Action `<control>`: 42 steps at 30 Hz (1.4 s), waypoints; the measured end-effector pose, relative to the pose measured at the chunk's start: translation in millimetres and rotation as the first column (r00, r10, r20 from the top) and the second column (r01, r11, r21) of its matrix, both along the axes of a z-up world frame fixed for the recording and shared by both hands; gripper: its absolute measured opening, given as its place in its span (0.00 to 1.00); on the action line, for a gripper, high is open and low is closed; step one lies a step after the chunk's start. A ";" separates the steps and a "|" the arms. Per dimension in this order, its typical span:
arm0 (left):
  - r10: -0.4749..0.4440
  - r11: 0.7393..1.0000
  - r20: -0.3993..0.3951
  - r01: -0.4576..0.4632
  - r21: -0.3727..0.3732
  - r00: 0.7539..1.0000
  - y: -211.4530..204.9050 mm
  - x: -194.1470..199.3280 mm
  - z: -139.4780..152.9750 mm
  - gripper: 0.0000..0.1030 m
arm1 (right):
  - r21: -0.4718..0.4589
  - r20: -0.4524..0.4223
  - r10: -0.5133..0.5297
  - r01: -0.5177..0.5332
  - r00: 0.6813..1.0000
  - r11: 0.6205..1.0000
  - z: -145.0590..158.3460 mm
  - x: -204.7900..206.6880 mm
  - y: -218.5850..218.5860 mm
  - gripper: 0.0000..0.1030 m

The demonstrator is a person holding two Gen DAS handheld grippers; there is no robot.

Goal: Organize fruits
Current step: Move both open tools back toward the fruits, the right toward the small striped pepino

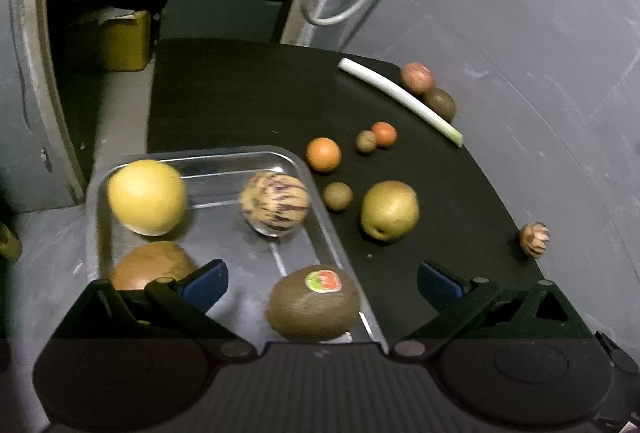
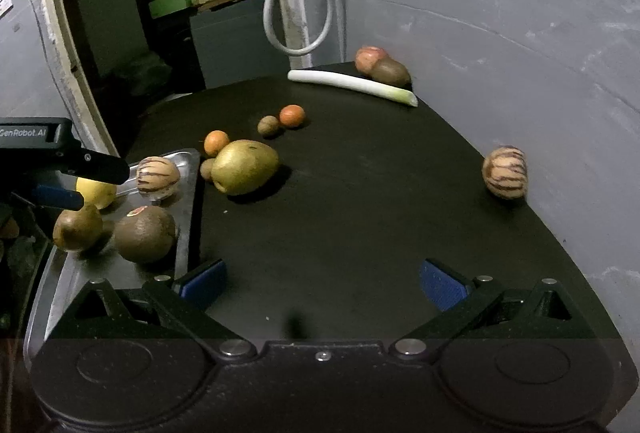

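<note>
Grey walls enclose a black table (image 2: 360,193) w/ a steel tray (image 1: 320,201) at its left edge.

Left to right: tray holds a yellow fruit (image 1: 147,197), a brown fruit (image 1: 150,269), a striped melon (image 1: 275,202) and a kiwi (image 1: 314,307). On the table, just beside the tray: oranges, small kiwis, a pear (image 2: 245,166). Far back: a leek (image 2: 352,83) w/ two more fruits behind it. Far right, well apart: a second striped melon (image 2: 505,172).

Left gripper (image 1: 322,283) hovers over the tray, jaws wide, kiwi lying loose between them. Right gripper (image 2: 322,283): jaws wide, empty.

Step (est.): mid-sort; approx. half the fruit remains outside the tray. Next move needs a wide grasp on the pear or a reach to the far melon.

Text: "GenRobot.AI" on the left gripper's body in the right wrist view; kiwi sticker illegible.
</note>
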State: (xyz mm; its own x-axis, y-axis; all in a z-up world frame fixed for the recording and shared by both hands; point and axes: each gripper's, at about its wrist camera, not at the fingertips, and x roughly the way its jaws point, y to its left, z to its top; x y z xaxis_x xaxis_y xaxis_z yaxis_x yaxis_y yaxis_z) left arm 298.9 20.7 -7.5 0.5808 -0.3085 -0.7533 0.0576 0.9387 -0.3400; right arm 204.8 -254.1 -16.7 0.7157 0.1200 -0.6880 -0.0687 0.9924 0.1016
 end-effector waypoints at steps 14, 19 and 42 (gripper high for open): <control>-0.104 0.995 -0.013 0.104 0.013 0.995 -48.4 -1.0 -0.7 0.99 | 0.026 -0.009 -0.061 0.061 0.998 0.998 -4.4 -12.8 -28.0 0.99; -0.145 0.989 -0.013 0.146 0.028 0.989 -64.9 3.6 -1.1 0.99 | 0.036 -0.014 -0.095 0.095 0.995 0.995 -7.4 -18.2 -39.5 0.99; -0.208 0.975 -0.013 0.209 0.071 0.978 -99.1 39.5 -3.5 0.99 | 0.074 -0.026 -0.205 0.206 0.979 0.976 -19.5 -21.0 -68.6 0.99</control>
State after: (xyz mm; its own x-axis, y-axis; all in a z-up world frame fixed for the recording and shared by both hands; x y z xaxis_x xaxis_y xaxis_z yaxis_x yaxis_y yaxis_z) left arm 338.4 -78.4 -11.0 0.5051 -0.3674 -0.7810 0.2530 0.9282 -0.2729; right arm 183.8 -322.7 -36.2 0.7180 0.0245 -0.6956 0.1382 0.9745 0.1770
